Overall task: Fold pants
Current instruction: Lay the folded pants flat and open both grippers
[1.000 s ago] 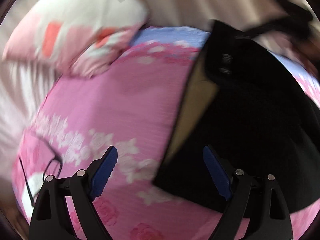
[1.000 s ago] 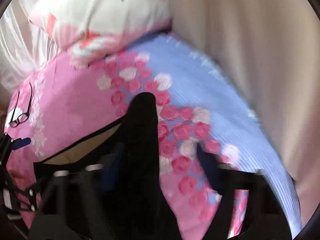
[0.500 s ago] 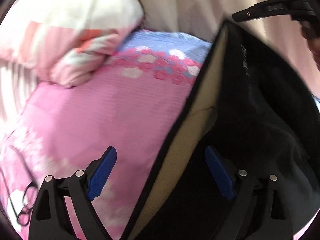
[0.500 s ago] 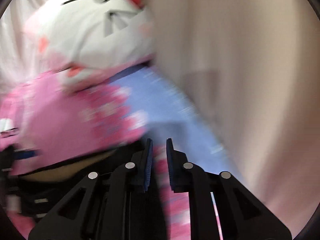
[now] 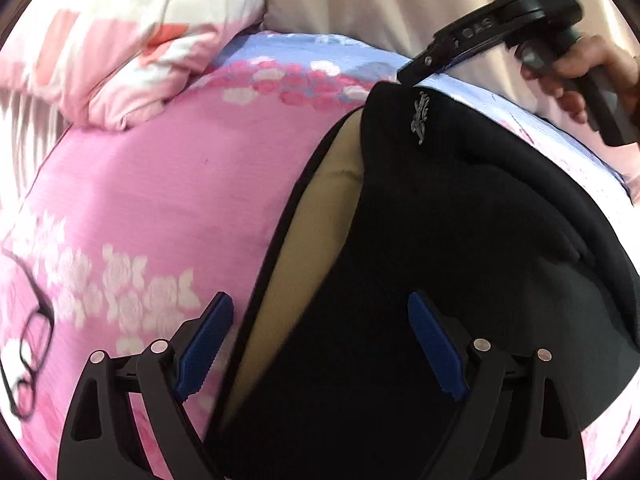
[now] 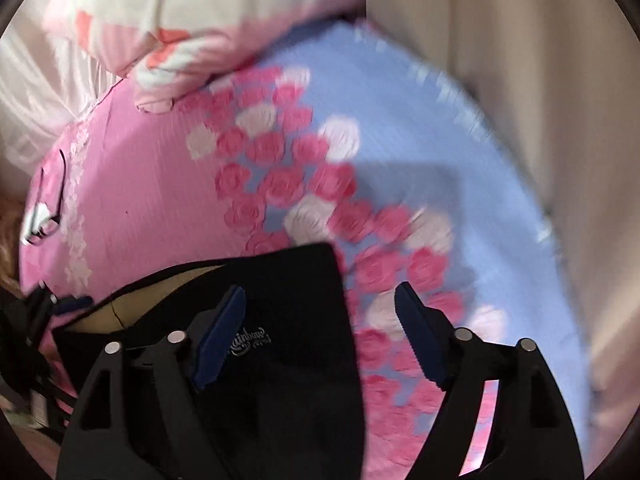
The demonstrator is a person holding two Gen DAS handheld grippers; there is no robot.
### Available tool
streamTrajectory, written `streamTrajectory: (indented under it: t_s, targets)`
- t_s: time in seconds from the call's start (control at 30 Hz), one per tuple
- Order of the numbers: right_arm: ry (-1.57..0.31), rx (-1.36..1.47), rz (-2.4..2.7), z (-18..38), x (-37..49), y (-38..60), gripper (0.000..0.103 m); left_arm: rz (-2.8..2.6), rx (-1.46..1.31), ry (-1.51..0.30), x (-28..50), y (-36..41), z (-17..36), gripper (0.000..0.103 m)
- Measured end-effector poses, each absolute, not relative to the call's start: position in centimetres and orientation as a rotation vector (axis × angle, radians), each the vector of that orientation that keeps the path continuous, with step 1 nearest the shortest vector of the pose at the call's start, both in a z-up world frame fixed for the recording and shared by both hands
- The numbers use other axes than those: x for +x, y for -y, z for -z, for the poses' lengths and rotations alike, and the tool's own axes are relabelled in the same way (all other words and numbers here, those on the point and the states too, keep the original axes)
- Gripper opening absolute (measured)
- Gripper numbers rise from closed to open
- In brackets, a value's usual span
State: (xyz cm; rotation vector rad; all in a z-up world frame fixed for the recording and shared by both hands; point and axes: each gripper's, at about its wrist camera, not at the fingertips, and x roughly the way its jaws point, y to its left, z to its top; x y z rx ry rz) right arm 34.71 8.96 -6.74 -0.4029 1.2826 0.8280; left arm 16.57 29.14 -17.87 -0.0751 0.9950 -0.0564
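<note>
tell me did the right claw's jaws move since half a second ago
Yes. The right claw has just been opening: its blue fingers, nearly together before, now stand apart over the pants corner lying on the bedsheet, gripping nothing.

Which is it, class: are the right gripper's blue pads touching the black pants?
Apart. The right wrist view shows the right gripper, jaws just opened, hanging over the black pants; neither blue pad pinches the cloth.
</note>
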Motion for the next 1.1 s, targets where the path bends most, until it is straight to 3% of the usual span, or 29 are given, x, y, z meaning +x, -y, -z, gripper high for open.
streamTrajectory:
  t_s: [0.07, 0.13, 0.2, 0.4, 0.53, 0.67, 0.8, 0.87, 0.9, 0.93, 0.97, 1.0, 1.07, 1.1]
  targets:
    - [-1.289, -0.408, -0.833, 7.5, 34.5, -9.4, 0.035, 0.034, -0.078, -0.985, 16.5, -28.9, 18.0, 0.088]
    - [-1.237, -0.458, -0.809, 6.9, 34.1, -9.6, 0.015, 0.026, -0.100, -0.974, 16.7, -28.8, 18.1, 0.089]
    - [-1.170, -0.465, -0.771, 4.9, 33.9, -9.3, 0.008, 0.021, -0.117, -0.958, 17.8, -29.0, 18.3, 0.092]
    - [-0.828, -0.570, -0.762, -4.6, 23.7, -10.6, 0.007, 0.007, -0.180, -1.000, 17.7, -30.4, 17.6, 0.093]
    - [-0.942, -0.437, -0.934, -1.7, 12.9, -13.3, 0.007, -0.042, -0.181, -1.013, 13.7, -33.0, 17.5, 0.092]
    - [-1.039, -0.402, -1.017, 4.9, 5.4, -17.0, 0.007, -0.216, -0.166, -1.054, 7.4, -37.5, 17.2, 0.092]
    - [-1.212, -0.297, -1.055, 8.3, 3.5, -17.9, 0.014, -0.402, -0.048, -1.069, 1.8, -40.7, 15.7, 0.090]
    - [-1.111, -0.205, -1.043, 5.1, 3.3, -14.3, 0.011, -0.426, -0.016, -1.040, 0.8, -40.8, 14.1, 0.090]
    - [-1.066, -0.177, -0.983, 3.6, 3.5, -11.9, 0.023, -0.417, -0.006, -1.022, 0.4, -40.5, 13.3, 0.090]
    - [-1.039, -0.161, -0.900, 2.6, 3.8, -9.0, 0.055, -0.402, 0.002, -1.007, 0.3, -40.0, 12.6, 0.090]
    - [-1.007, -0.164, -0.762, 1.9, 4.0, -4.8, 0.071, -0.362, 0.005, -0.990, 0.5, -38.9, 11.5, 0.090]
    - [-0.976, -0.188, -0.645, 1.7, 3.6, -1.3, 0.080, -0.321, 0.004, -0.982, 0.5, -37.9, 10.8, 0.090]
    - [-0.954, -0.315, -0.452, 2.5, 2.3, 5.9, 0.077, -0.232, 0.008, -0.963, 1.3, -35.1, 9.7, 0.092]
    - [-0.994, -0.375, -0.371, 3.6, 1.8, 8.9, 0.062, -0.168, 0.009, -0.949, 1.9, -33.0, 9.2, 0.092]
